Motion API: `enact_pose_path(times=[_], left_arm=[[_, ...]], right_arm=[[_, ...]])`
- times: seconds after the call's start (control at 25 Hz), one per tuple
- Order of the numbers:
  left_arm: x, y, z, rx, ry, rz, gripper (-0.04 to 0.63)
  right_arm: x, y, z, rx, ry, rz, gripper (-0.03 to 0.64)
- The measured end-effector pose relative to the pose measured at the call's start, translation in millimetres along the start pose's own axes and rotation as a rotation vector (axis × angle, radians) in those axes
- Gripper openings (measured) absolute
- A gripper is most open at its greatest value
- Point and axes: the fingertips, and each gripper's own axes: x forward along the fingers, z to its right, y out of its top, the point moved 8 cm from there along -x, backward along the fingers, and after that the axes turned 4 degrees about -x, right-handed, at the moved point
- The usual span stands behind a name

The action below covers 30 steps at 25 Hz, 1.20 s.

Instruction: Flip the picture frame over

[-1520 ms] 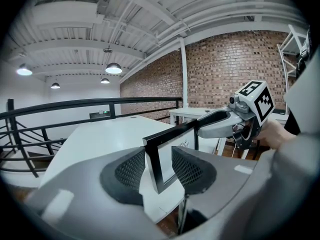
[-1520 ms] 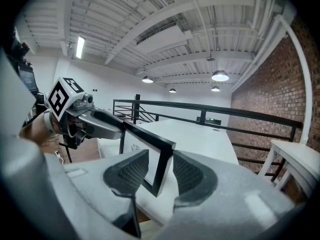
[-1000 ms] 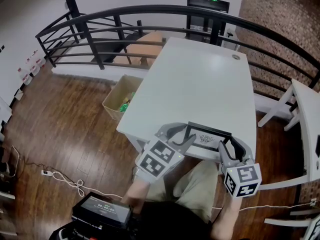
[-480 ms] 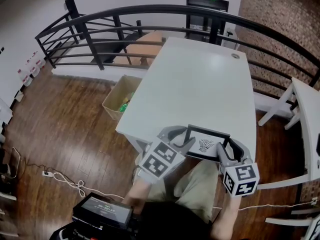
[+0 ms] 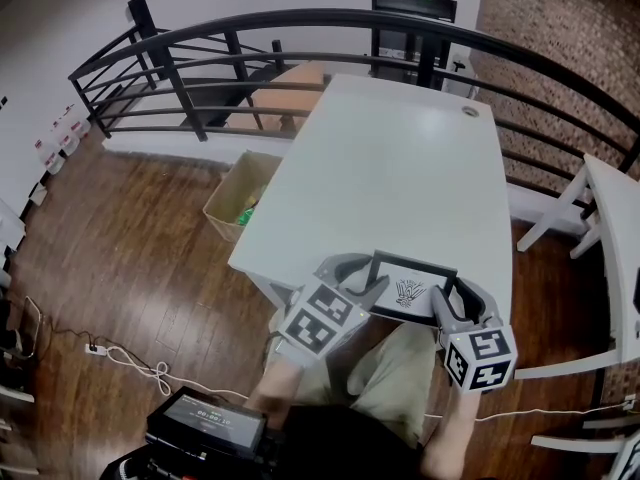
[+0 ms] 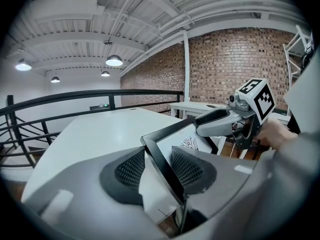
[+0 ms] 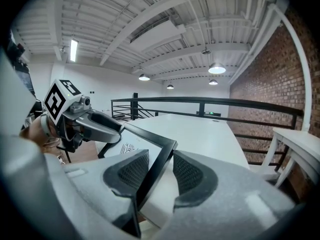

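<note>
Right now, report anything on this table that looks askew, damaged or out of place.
Only the picture frame stands out: it is tilted, far edge raised, at the near edge of the white table, one side rail clamped in the left gripper, the other in the right gripper. That suits a flip. No damage or spill shows.

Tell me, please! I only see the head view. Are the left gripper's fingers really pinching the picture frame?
Observer: Yes. In the left gripper view, the black side edge of the picture frame runs between the fingers of the left gripper, which hold it.
Operator: And the other one?
Observer: The right gripper clamps the opposite side edge just below a corner.
Operator: What's up above?
Observer: Round lamps hang from a white beamed ceiling.
</note>
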Motion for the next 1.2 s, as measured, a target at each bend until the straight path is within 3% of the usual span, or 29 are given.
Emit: enact_pose_path(times=[1.2], left_arm=[[31.9,-3.1,-12.9,-0.069,-0.023,-0.049,0.175]], right_arm=[[27.6,-6.3,15.2,0.057,-0.018,-0.079,0.135]])
